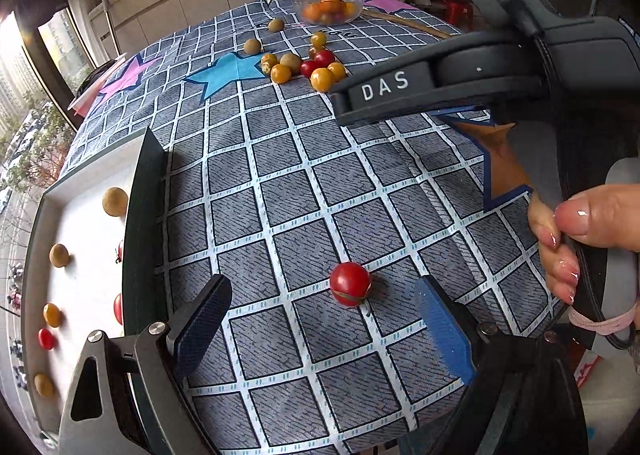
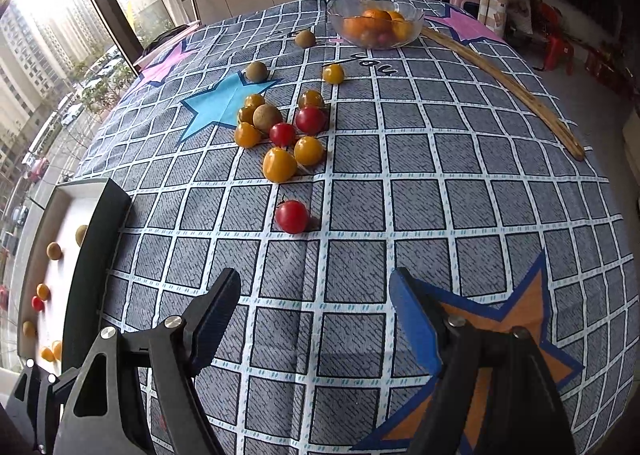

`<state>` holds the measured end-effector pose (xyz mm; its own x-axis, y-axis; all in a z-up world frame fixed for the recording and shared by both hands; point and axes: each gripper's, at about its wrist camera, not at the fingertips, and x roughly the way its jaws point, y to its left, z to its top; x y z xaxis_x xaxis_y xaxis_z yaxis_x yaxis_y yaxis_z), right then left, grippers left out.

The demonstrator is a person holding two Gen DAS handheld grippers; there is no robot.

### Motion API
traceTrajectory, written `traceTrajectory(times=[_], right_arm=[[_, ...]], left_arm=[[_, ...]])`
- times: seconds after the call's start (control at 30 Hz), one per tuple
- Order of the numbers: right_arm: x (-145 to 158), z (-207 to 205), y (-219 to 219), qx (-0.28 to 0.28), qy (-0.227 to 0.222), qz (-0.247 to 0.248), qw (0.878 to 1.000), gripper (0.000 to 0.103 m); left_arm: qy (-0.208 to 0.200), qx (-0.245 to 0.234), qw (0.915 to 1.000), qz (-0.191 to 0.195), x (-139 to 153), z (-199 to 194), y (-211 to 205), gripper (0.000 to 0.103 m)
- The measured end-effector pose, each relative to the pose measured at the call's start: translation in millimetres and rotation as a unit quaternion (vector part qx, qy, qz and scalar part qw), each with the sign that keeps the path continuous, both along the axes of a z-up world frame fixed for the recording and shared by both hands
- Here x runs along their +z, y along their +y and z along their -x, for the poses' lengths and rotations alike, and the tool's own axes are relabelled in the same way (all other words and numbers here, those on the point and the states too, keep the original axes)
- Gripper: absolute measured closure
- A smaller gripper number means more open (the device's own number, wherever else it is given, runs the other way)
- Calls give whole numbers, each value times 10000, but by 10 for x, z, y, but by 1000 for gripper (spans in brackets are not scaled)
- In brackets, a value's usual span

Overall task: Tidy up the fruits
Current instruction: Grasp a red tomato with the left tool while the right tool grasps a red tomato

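A lone red cherry tomato (image 1: 349, 283) lies on the checked tablecloth just ahead of my open, empty left gripper (image 1: 324, 319). It also shows in the right wrist view (image 2: 292, 216), well ahead of my open, empty right gripper (image 2: 316, 315). A pile of yellow and red tomatoes and brown longans (image 2: 280, 131) lies farther back; it also shows in the left wrist view (image 1: 304, 67). A white tray (image 1: 80, 239) at the left holds several sorted fruits; in the right wrist view the tray (image 2: 60, 255) is at the left edge.
A glass bowl of oranges (image 2: 376, 25) stands at the table's far side, with a long wooden stick (image 2: 508, 91) to its right. The right gripper's body and the hand holding it (image 1: 576, 215) fill the right of the left wrist view. A window is on the left.
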<state>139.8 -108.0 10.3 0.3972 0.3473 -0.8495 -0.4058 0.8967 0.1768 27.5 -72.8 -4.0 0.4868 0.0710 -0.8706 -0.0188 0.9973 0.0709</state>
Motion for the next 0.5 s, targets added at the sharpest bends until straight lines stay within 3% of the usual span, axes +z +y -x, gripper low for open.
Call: traceTrajectory(times=[0.13, 0.17, 0.2, 0.33, 0.5], right_arm=[[-48, -88, 121, 69, -67, 113, 9999, 30], [-63, -107, 147, 81, -71, 136, 9998, 33], [-62, -115, 172, 88, -149, 185, 9997, 34], [-78, -139, 280, 185, -313, 385, 9986, 34], [-79, -138, 388, 262, -465, 587, 9968, 43]], left_arm=[[58, 46, 10000, 6, -49, -29, -33, 11], [78, 62, 9999, 13, -60, -35, -35, 23], [121, 65, 9999, 54, -75, -50, -36, 27], [113, 141, 9997, 185, -75, -60, -19, 27], [127, 96, 9992, 356, -65, -82, -16, 46]])
